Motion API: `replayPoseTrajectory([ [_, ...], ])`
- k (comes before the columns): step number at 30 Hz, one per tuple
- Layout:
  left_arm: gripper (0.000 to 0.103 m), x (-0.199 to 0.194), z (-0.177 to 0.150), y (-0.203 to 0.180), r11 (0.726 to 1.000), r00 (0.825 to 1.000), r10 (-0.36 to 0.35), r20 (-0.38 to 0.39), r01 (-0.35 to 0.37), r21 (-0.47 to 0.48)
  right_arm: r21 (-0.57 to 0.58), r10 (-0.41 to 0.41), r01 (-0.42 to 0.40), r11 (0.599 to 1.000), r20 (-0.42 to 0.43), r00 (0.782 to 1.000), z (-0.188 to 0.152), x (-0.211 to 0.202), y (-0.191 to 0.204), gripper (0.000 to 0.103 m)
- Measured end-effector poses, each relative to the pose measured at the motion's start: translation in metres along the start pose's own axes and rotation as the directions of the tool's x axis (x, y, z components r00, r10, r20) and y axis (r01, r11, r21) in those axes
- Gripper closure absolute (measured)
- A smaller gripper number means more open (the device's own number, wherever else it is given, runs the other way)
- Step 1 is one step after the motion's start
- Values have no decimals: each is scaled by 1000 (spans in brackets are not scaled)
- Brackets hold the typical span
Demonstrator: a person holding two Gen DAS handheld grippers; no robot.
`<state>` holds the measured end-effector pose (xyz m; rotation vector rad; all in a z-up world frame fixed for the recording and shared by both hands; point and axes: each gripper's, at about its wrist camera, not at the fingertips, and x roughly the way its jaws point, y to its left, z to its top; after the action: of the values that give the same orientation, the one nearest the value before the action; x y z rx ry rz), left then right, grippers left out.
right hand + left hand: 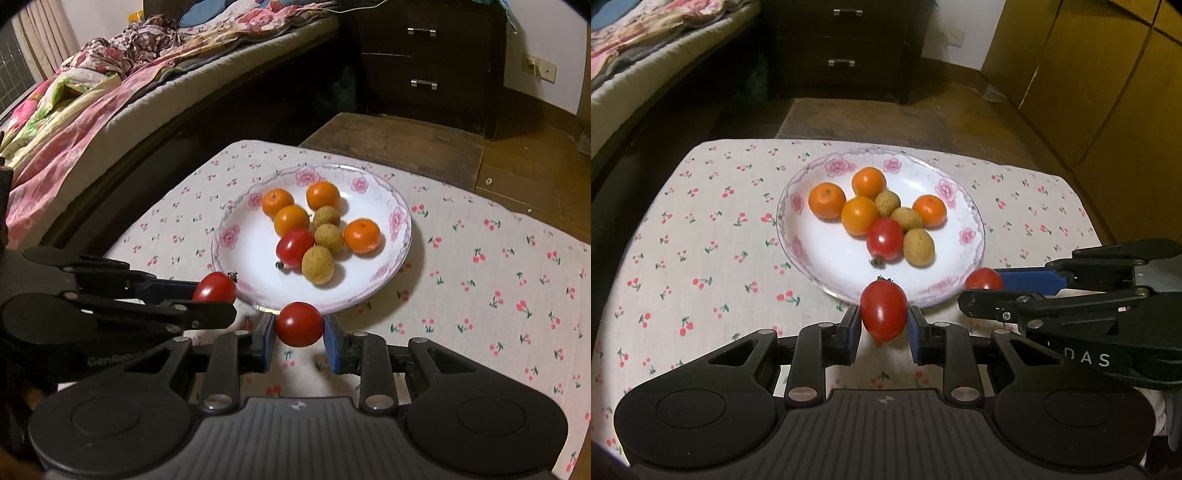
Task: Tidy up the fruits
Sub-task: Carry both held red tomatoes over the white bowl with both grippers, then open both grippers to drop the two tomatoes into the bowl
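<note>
1. Fruits fill the middle of a round, glossy white plate with a pink flower rim, just ahead of both claws: four smooth orange citrus, three dull, speckled tan longan-like fruits and one shiny red tomato with a dried stem.
2. The left claw is clamped on an oval red tomato, blue pads pressing its sides, at the plate's near rim.
3. The right claw grips a rounder red tomato, also at the near rim.
4. In each wrist view the other claw's tomato is half hidden behind its black finger.
5. The worktop wears a soft cloth printed with cherries; its near part is cut off by the claw bodies.
6. A rumpled bed lies beyond, to the left.
</note>
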<state>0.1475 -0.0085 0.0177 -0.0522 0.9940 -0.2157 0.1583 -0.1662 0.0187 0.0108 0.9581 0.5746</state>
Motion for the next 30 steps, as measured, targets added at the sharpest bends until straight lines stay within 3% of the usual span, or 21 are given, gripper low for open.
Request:
replayPoseTrajectory([
  [15,69,25,22,9,999,999,40,0,-40,-26,29,-36,36,999,24,999,26,26,-19,74],
  [30,66,20,27,9,998,999,42,23,-41,-37,66,-26,22,998,64,998,31,20,-23,74],
])
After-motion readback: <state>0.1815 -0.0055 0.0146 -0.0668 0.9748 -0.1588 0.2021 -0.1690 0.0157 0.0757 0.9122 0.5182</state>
